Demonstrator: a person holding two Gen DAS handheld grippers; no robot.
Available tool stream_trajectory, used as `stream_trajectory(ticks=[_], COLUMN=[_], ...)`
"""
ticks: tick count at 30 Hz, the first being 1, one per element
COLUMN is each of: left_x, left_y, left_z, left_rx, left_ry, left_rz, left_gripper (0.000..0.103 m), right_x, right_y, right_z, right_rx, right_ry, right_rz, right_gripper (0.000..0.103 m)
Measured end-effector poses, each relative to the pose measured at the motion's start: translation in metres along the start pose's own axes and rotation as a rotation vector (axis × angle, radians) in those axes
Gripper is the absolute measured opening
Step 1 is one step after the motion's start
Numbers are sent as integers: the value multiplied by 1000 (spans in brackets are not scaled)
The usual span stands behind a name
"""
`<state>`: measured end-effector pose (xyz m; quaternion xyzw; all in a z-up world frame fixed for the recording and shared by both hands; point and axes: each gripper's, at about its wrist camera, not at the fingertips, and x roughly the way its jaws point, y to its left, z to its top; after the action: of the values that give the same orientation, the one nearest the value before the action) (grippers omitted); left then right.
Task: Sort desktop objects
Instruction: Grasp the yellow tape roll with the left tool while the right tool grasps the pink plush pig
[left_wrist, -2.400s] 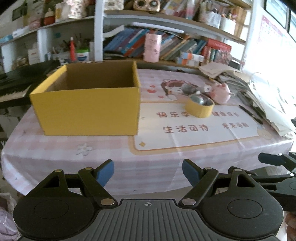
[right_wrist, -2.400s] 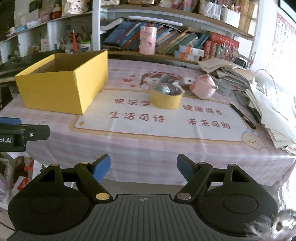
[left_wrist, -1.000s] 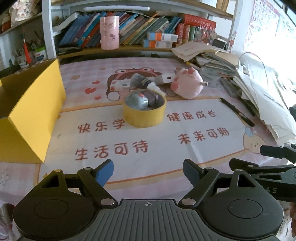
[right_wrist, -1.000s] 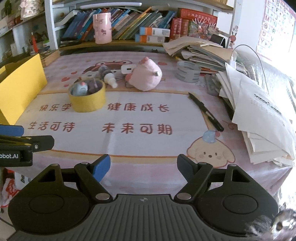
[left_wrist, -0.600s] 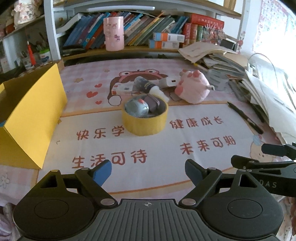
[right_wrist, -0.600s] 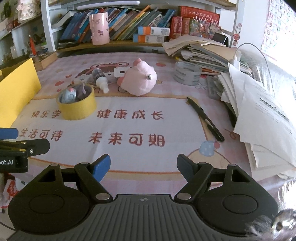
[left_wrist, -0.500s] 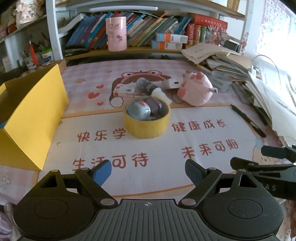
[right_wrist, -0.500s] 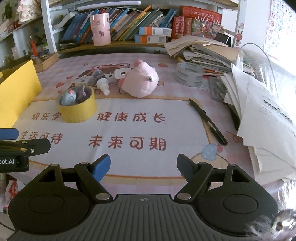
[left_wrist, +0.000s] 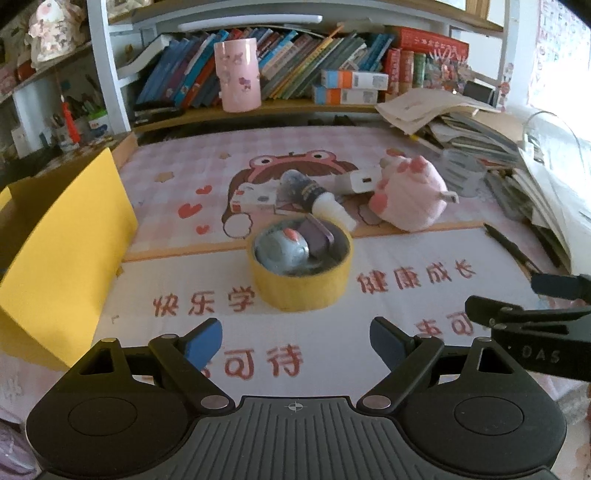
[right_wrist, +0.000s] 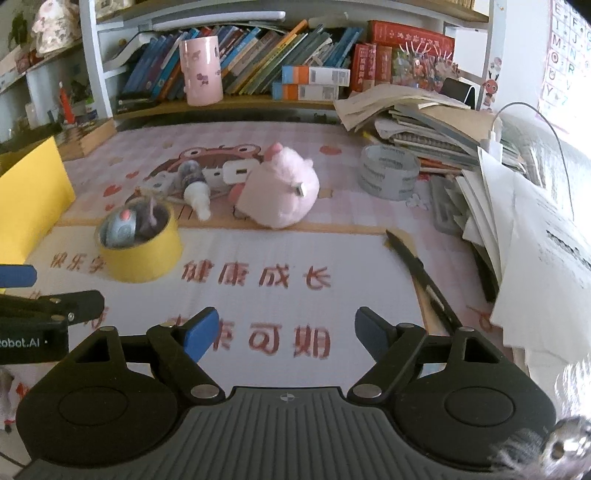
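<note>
In the left wrist view the left gripper (left_wrist: 296, 338), its jaws spread with nothing between them after just widening, faces the yellow tape roll (left_wrist: 300, 268) at twelve o'clock, while in the right wrist view the right gripper (right_wrist: 285, 330), likewise just widened and empty, has that roll at ten o'clock and the pink plush pig (right_wrist: 280, 194) at twelve.

Two low wrist views, shared yellow tape roll (left_wrist: 300, 274)

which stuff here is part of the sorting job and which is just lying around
Likely part of the job:
yellow box
yellow tape roll with small things inside
pink plush pig
small bottle
white charger
black pen

Just lying about:
shelved books
pink cup
paper stacks
</note>
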<state>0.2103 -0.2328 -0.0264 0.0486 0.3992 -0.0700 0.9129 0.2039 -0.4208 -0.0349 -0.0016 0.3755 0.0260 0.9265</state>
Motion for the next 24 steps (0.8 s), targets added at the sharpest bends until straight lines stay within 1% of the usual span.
stream_trajectory(ticks=[7, 10, 18, 22, 24], left_x=[24, 36, 66, 79, 84], left_y=[1, 1, -6, -11, -12], left_z=[16, 23, 35, 42, 45], left_rx=[5, 5, 36, 53, 55], left_ry=[12, 24, 42, 48, 50], left_rz=[17, 14, -6, 4, 12], left_gripper=[90, 91, 91, 95, 95], right_x=[24, 33, 49, 58, 65], right_y=[-6, -8, -14, -19, -22], right_z=[23, 31, 39, 44, 47], right_rx=[-7, -17, -36, -52, -55], right_ry=[-19, -19, 0, 5, 13], right_rz=[20, 31, 20, 16, 17], right_gripper=[87, 87, 88, 90, 90])
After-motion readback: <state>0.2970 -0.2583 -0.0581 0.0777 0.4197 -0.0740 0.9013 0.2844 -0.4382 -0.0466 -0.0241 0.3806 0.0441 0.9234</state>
